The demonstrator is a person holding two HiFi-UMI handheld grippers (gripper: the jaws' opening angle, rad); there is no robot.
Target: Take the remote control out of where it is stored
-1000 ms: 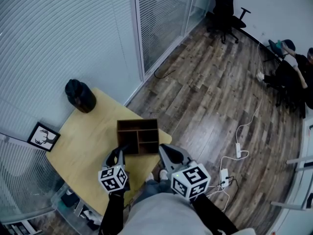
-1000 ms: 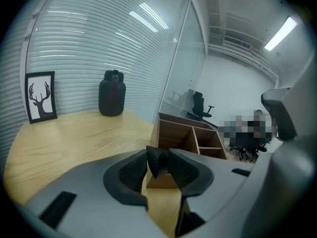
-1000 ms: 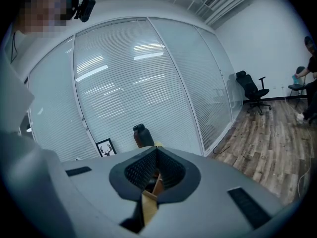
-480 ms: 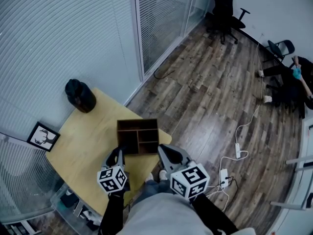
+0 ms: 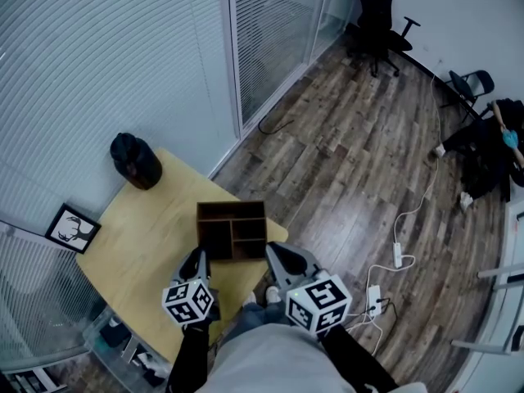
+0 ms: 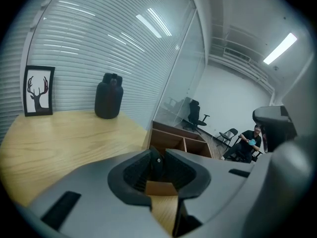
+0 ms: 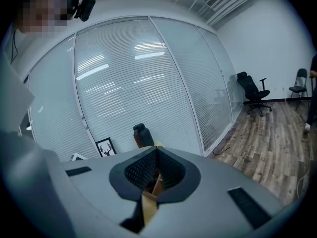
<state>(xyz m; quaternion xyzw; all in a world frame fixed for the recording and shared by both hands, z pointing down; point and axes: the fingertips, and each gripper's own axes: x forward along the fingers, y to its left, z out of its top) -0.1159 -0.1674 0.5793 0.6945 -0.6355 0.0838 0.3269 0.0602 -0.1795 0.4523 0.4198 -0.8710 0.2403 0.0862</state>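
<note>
Little was shifted since a sec ago. L gripper (image 5: 199,259) jaws were being closed at organizer's (image 5: 232,229) L slot; dark slim thing betw. tips, prob. remote (image 6: 156,163). R gripper (image 5: 285,260) was held closed, empty. Grasp judged imminent.

The left gripper (image 5: 199,260) and the right gripper (image 5: 274,252) share one build: smooth grey shells with black textured pads (image 6: 136,170) set inside. Each carries a white cube (image 5: 189,300) printed with black square markers, and the right one's cube (image 5: 319,302) looks larger. The left gripper's jaws are closing, and a slim dark piece shows between their tips, too unclear to name. Black sleeves (image 5: 187,359) run back from both grippers, and the person wears a light grey top (image 5: 270,363).
</note>
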